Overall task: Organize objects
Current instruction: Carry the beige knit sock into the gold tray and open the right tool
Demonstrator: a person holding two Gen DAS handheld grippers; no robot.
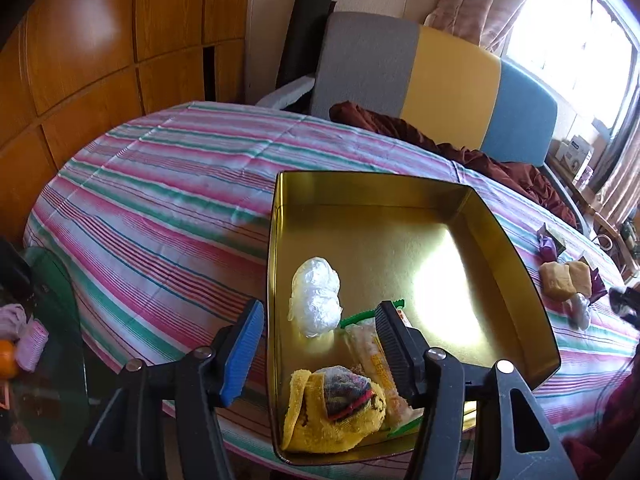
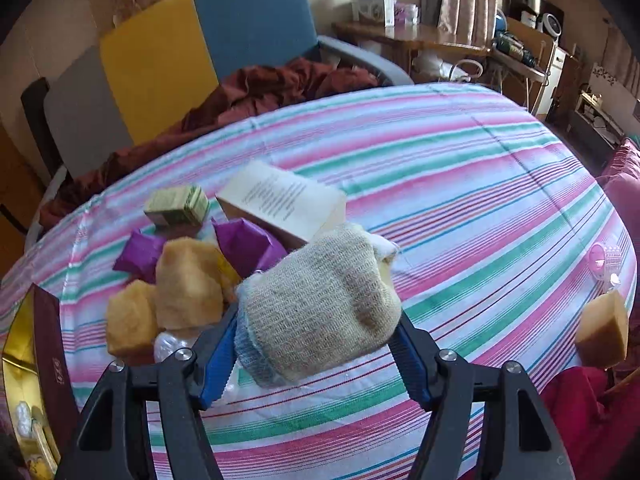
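Gold tin (image 1: 400,208): sitting open on the striped bench (image 1: 160,208), acting as the collecting place; already holding a white plastic bundle (image 1: 316,298), a yellow rolled sock (image 1: 332,412) and a snack packet (image 1: 374,364).
Left gripper (image 1: 316,344): hovering over the tin's near end, jaws standing wide apart and gripping nothing; one jaw is outside the tin wall, the other above the snack packet. Whether it is touching the packet I cannot tell.
Right gripper (image 2: 316,344): jaws closing partway on a beige knitted sock roll (image 2: 320,308), holding it lifted above the bench, probably for carrying to the tin.
Remaining pile: sponges (image 2: 168,300), purple packets (image 2: 248,246), a small green box (image 2: 178,206) and a cream box (image 2: 280,200) waiting clustered just beyond the sock roll.
Stray sponge (image 2: 602,330): lying well apart at the bench's right edge.
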